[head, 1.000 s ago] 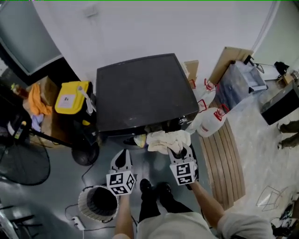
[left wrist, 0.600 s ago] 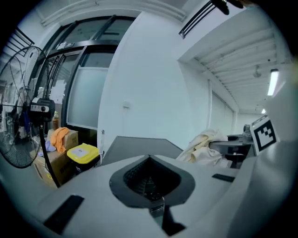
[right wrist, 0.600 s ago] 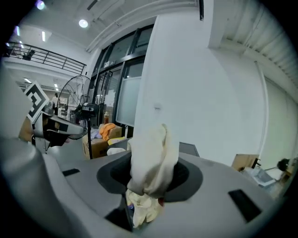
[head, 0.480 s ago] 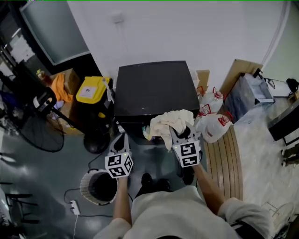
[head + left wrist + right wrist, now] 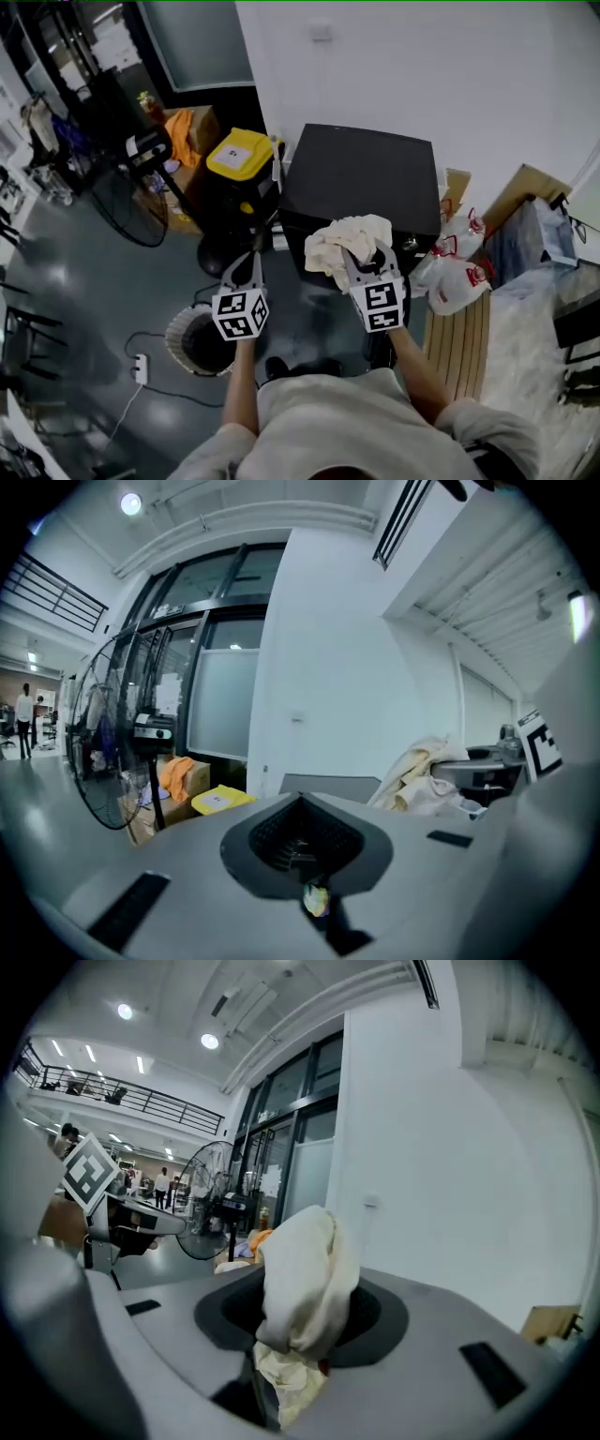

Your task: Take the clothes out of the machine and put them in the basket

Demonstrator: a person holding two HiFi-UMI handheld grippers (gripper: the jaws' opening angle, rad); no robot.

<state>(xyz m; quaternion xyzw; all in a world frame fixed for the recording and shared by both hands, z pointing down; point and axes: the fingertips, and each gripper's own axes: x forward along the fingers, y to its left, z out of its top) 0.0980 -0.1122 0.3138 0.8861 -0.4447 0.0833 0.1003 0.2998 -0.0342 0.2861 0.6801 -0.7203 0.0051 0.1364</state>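
The black machine (image 5: 366, 173) stands against the white wall. My right gripper (image 5: 364, 255) is shut on a cream cloth (image 5: 342, 239), which hangs bunched over the machine's front edge. In the right gripper view the cloth (image 5: 300, 1269) fills the gap between the jaws of my right gripper (image 5: 300, 1321). My left gripper (image 5: 254, 259) is held level to the left of the cloth, its fingertips together with nothing in them. The white basket (image 5: 187, 328) stands on the floor below the left gripper. The left gripper view shows the cloth (image 5: 422, 775) at the right and the machine's top (image 5: 328, 782) ahead.
A yellow-lidded bin (image 5: 242, 155) stands left of the machine. A standing fan (image 5: 131, 178) and a box with orange fabric (image 5: 183, 127) are further left. White plastic bags (image 5: 459, 277) and a slatted wooden board (image 5: 459, 337) lie at the right. A power strip (image 5: 141, 367) lies by the basket.
Both grippers have risen from the machine's front. The cream cloth has come up out of the opening with the right gripper. The head view has swung left.
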